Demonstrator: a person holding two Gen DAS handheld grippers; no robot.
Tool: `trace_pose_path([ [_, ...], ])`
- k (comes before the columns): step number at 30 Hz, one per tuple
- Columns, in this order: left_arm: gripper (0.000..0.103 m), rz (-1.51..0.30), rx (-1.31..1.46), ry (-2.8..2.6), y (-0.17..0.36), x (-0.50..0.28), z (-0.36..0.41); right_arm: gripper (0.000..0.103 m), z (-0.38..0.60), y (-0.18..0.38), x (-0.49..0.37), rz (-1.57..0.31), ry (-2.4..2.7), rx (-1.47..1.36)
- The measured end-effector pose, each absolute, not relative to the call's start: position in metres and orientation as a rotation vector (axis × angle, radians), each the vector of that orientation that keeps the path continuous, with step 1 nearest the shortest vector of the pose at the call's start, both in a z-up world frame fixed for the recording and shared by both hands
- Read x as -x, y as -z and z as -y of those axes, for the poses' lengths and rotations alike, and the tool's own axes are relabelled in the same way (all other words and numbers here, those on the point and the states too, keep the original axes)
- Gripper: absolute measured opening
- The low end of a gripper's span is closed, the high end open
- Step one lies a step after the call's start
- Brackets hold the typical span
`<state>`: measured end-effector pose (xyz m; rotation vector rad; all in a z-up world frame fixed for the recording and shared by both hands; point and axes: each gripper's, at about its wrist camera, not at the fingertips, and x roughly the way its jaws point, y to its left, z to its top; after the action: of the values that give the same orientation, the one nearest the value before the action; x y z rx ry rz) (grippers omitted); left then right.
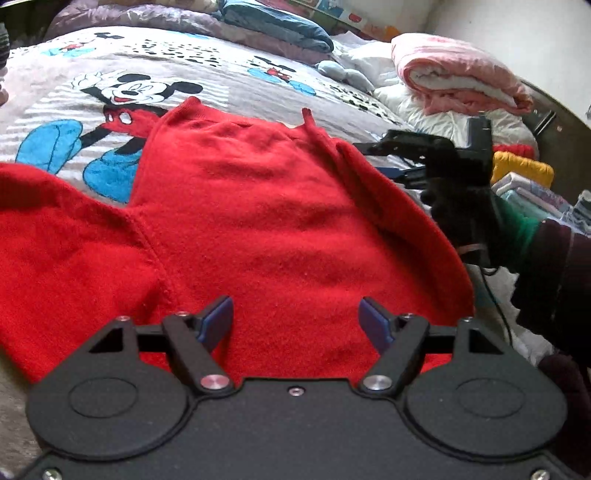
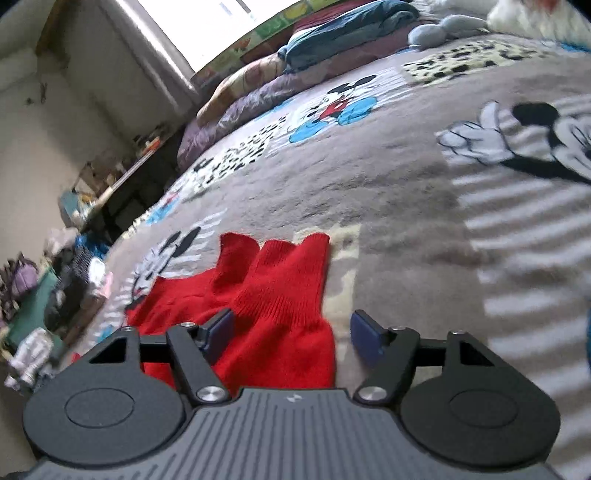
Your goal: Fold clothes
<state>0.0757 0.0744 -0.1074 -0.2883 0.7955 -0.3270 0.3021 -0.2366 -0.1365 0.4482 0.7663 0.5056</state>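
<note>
Sweater (image 1: pixel 258 221) spread beneath both open jaws

Cartoon-mouse bedspread (image 1: pixel 229 70), rolled pink blanket (image 1: pixel 458 74) (far corner), teal pillow (image 2: pixel 343 33)

My left gripper (image 1: pixel 295 321) hangs wide open over the red sweater (image 1: pixel 258 221) spread on the cartoon-print blanket (image 1: pixel 184 66), gripping nothing.
</note>
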Motion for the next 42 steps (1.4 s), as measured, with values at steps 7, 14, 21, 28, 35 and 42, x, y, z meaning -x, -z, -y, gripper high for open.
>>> trace_pose_path([
  [7,0.074,-0.771,0.324,0.346,0.113,-0.075,-0.081,0.06,0.223,0.141,-0.325,-0.776,-0.531,-0.35],
  [14,0.074,-0.75,0.355,0.361,0.114,-0.074,-0.085,0.06,0.216,0.144,-0.34,-0.781,-0.569,-0.299],
  [21,0.074,-0.743,0.374,0.374,0.115,-0.074,-0.089,0.036,0.22,0.145,-0.351,-0.813,-0.642,-0.342],
  [28,0.074,-0.736,0.378,0.384,0.117,-0.075,-0.091,0.029,0.237,0.157,-0.359,-0.823,-0.675,-0.493],
  [35,0.074,-0.72,0.383,0.386,0.118,-0.073,-0.091,0.014,0.236,0.152,-0.355,-0.809,-0.635,-0.477],
  [42,0.074,-0.687,0.377,0.407,0.116,-0.067,-0.086,0.012,0.243,0.119,-0.327,-0.71,-0.556,-0.45],
])
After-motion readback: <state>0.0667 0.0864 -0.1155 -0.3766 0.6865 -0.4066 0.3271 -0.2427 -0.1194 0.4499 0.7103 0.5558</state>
